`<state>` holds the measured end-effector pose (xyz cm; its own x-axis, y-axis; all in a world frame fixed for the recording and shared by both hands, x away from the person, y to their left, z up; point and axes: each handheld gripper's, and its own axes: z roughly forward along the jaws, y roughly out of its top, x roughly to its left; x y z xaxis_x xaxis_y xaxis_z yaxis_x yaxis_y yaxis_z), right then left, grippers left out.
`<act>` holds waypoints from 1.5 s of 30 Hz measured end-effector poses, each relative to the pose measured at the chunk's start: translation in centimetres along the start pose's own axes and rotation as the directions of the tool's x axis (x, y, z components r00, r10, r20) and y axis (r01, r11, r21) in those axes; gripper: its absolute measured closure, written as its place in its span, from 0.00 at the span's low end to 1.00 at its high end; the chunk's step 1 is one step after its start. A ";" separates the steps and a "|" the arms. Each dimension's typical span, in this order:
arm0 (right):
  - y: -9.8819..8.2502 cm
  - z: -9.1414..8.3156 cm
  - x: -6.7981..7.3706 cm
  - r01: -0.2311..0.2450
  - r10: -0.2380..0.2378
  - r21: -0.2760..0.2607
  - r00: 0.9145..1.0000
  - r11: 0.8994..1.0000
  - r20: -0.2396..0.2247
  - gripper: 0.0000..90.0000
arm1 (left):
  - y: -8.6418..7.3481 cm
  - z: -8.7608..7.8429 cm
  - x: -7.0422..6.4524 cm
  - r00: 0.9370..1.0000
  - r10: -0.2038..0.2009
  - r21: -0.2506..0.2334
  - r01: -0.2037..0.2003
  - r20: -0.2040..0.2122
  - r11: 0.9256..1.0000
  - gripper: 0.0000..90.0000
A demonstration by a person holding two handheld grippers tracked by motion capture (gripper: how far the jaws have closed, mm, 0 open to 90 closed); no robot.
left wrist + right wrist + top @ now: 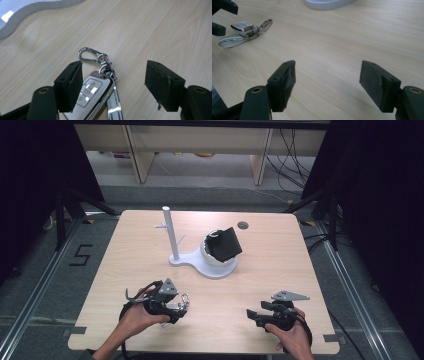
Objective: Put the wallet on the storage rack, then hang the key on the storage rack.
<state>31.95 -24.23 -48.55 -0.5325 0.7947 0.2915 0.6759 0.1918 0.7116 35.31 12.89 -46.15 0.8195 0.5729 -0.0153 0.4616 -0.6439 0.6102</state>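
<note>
A chrome car key fob with a carabiner clip and a chrome loop lies flat on the wooden table. My left gripper is open around it, with the fob close to the left jaw and a wide gap to the right jaw. In the high view the left gripper sits at the front left with the fob at its tips. My right gripper is open at the front right over bare wood, its jaws holding nothing. From the right gripper view the fob lies far left.
A white stand with a post and small hooks rises mid-table. Its round dish holds a black, wallet-like object. The stand's base edge lies ahead of the left gripper. A round cable hole is at the back.
</note>
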 end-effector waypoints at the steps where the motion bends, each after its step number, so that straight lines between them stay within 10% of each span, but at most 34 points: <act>1: -0.2 0.0 0.3 -0.024 0.024 0.007 1.000 1.000 -0.001 0.33 | 0.3 0.4 0.0 1.000 0.001 0.020 -0.001 0.005 1.000 0.34; 19: -0.6 0.3 0.4 0.019 -0.019 0.027 1.000 0.999 0.013 0.34 | 1.5 1.9 -0.2 1.000 0.011 0.087 -0.012 0.015 0.996 0.33; 34: -0.6 0.5 0.6 0.034 -0.034 0.033 0.999 0.999 -0.003 0.34 | 2.0 2.9 0.7 0.997 -0.075 0.130 0.072 0.014 0.989 0.36; 45: -0.5 0.7 0.8 0.033 -0.032 0.040 0.999 0.999 -0.024 0.34 | 2.5 3.9 1.5 0.990 -0.140 0.251 0.138 -0.007 0.958 0.38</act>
<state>31.58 -23.31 -49.11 -0.5655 0.7743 0.2840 0.6782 0.2405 0.6944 39.07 10.16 -47.71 0.7443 0.6610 -0.0956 0.6402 -0.6654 0.3839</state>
